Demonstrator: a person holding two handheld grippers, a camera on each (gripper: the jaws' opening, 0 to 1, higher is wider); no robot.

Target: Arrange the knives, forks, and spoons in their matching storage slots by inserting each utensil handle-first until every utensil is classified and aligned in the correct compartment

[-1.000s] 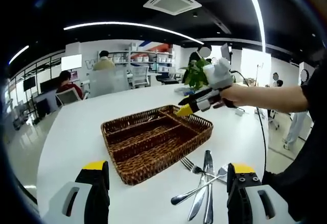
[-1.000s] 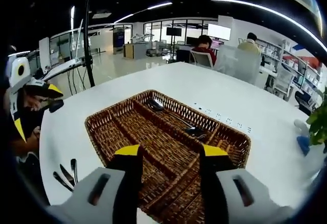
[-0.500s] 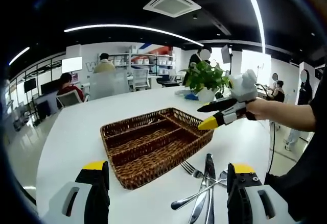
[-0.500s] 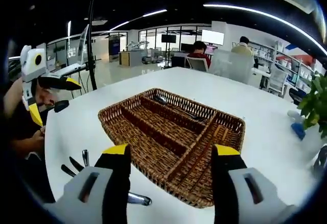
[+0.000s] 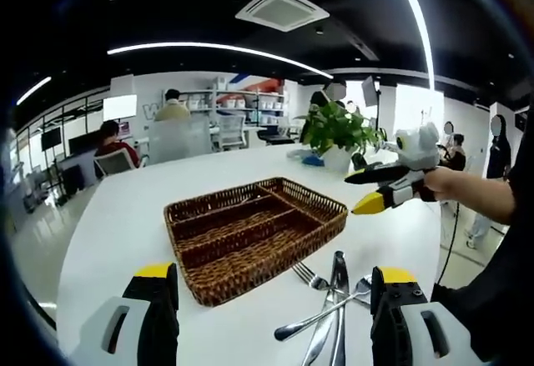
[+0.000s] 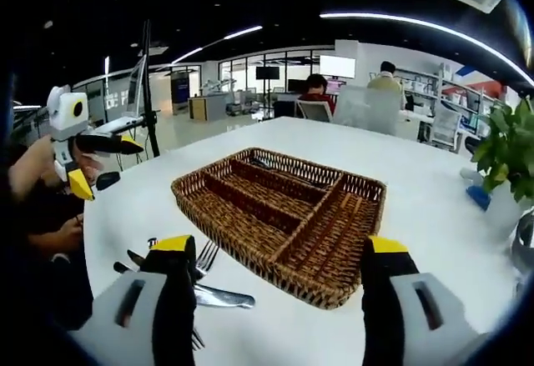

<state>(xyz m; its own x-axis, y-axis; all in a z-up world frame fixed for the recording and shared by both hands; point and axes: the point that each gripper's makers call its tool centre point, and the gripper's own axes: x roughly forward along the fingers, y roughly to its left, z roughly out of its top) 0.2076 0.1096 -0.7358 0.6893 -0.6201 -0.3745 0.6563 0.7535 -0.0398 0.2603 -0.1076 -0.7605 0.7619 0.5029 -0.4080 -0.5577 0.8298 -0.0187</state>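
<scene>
Basket [image 5: 250, 237] — brown woven wicker, rough and matt, open weave on walls and dividers. Cutlery [image 5: 329, 303] by its near edge — polished metal, glossy, catching light. Table [image 5: 117, 233] — smooth white top, faint sheen. Gripper jaws — matt black plastic, yellow tips.

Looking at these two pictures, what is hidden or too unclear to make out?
- Loose cutlery pile: in the left gripper view its lower ends run off the bottom edge; in the right gripper view the right gripper's near jaw covers much of it, so the count is unclear.
- Wicker tray: whether a utensil lies in its far slot is too small and dark to tell in either view.
- Potted plant: its pot is partly hidden behind the right gripper.
</scene>
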